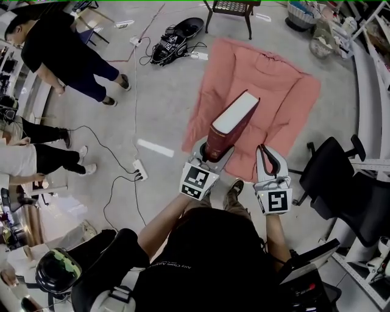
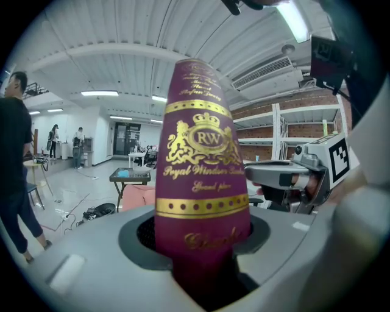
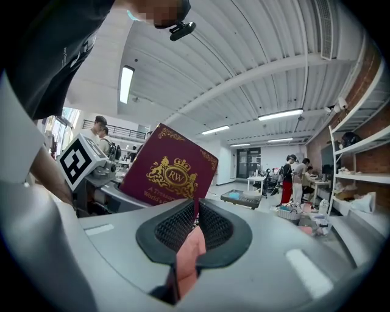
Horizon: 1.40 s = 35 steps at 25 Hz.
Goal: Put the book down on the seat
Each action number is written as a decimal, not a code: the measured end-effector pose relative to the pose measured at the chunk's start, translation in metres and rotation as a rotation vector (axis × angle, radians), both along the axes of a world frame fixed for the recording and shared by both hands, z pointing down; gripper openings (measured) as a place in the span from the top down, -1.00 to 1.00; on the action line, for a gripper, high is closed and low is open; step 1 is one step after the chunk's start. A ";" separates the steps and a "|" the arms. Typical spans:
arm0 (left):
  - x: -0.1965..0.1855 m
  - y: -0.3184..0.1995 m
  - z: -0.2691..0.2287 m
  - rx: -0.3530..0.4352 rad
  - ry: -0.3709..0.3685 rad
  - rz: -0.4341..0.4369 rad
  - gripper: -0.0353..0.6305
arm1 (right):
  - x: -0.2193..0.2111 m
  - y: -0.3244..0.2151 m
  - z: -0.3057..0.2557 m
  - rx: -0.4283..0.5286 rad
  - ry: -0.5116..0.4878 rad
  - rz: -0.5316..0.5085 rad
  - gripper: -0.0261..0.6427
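Note:
A thick maroon book (image 1: pixel 234 122) with gold print stands tilted, its white page edge upward, and my left gripper (image 1: pixel 213 152) is shut on its lower end. In the left gripper view the book's spine (image 2: pixel 204 177) rises straight out from between the jaws. Beyond and beneath it, a salmon-pink seat cushion (image 1: pixel 274 91) lies spread flat on the floor. My right gripper (image 1: pixel 268 159) hovers just right of the book, shut with nothing held. From the right gripper view its pads (image 3: pixel 177 228) stand together, and the book's cover (image 3: pixel 167 173) shows up and to the left.
A black office chair (image 1: pixel 335 183) stands close on the right beside shelving. Cables and a power strip (image 1: pixel 140 170) run over the floor at left, near standing people (image 1: pixel 67 55). A black bag (image 1: pixel 173 39) and a small table (image 1: pixel 231 9) lie beyond the cushion.

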State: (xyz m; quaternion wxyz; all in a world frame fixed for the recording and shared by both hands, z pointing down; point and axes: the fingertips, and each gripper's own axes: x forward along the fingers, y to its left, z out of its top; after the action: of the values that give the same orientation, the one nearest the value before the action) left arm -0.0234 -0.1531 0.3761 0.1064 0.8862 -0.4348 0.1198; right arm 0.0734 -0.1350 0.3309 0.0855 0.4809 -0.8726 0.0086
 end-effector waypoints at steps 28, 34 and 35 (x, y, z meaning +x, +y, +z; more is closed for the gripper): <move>-0.009 0.031 0.118 -0.254 0.142 0.189 0.22 | -0.012 0.016 0.130 -0.283 -0.053 -0.046 0.48; -0.007 0.051 0.138 -0.253 0.212 0.386 0.23 | -0.029 0.034 0.174 -0.349 -0.113 -0.137 0.34; -0.007 0.052 0.144 -0.274 0.235 0.409 0.22 | -0.031 0.034 0.181 -0.353 -0.115 -0.147 0.33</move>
State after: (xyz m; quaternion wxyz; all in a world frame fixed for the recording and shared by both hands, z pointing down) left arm -0.0306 -0.1015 0.5205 0.2484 0.9407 -0.2113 0.0930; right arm 0.0424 -0.1006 0.5122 0.1190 0.3924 -0.8936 0.1825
